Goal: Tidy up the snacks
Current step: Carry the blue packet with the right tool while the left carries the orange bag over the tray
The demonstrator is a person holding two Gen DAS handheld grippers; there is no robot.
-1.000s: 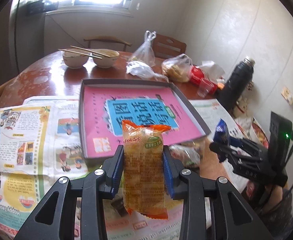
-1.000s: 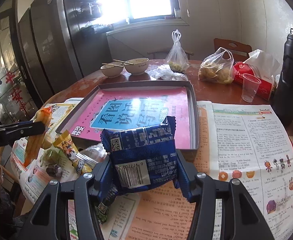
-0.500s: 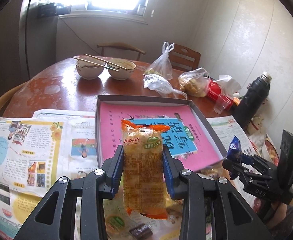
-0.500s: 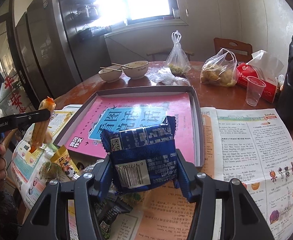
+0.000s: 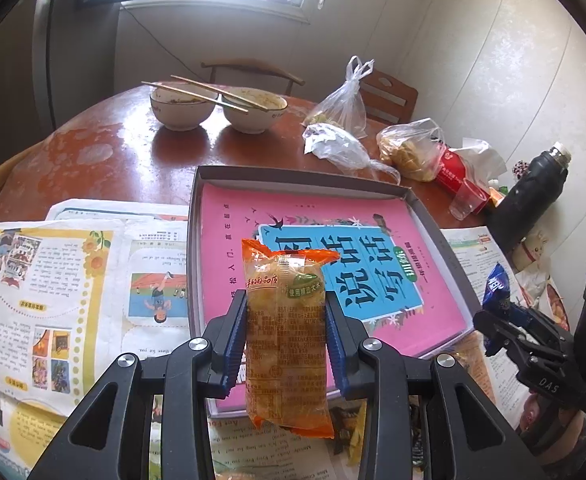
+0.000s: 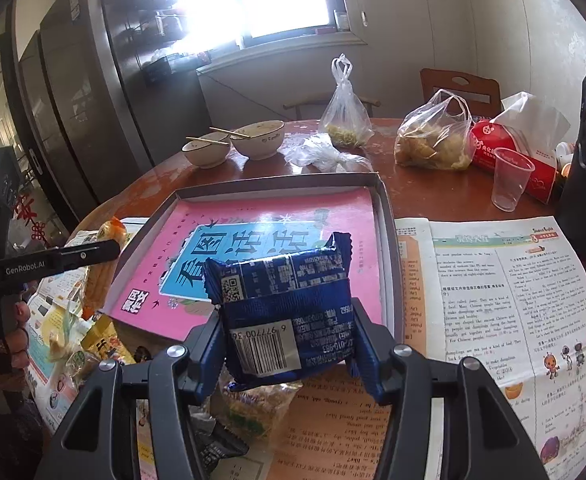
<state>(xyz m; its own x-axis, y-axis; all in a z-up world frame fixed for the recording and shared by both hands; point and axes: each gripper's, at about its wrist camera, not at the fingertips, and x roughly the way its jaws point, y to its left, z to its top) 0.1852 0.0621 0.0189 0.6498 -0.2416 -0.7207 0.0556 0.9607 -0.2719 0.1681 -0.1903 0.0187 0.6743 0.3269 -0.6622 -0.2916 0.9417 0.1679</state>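
Note:
My left gripper (image 5: 286, 332) is shut on an upright orange snack packet (image 5: 285, 328), held over the near edge of a shallow grey box (image 5: 437, 228) lined with a pink book. My right gripper (image 6: 289, 336) is shut on a blue snack packet (image 6: 283, 304), barcode facing me, above the same grey box's near rim (image 6: 387, 240). The right gripper (image 5: 505, 312) with the blue packet (image 5: 496, 286) also shows at the right of the left wrist view. The left gripper (image 6: 105, 254) with the orange packet (image 6: 101, 276) shows at the left of the right wrist view.
Several loose snacks (image 6: 93, 340) lie on newspapers (image 6: 513, 292) in front of the box. Behind it on the round wooden table are two bowls (image 5: 217, 106) with chopsticks, plastic bags (image 6: 433, 140), a red tissue pack (image 6: 509, 156), a clear cup (image 6: 509, 178) and a black flask (image 5: 531, 192).
Both grippers, still holding their packets, have moved toward the box, which has grown larger in both views. The left one shifted right over its near edge.

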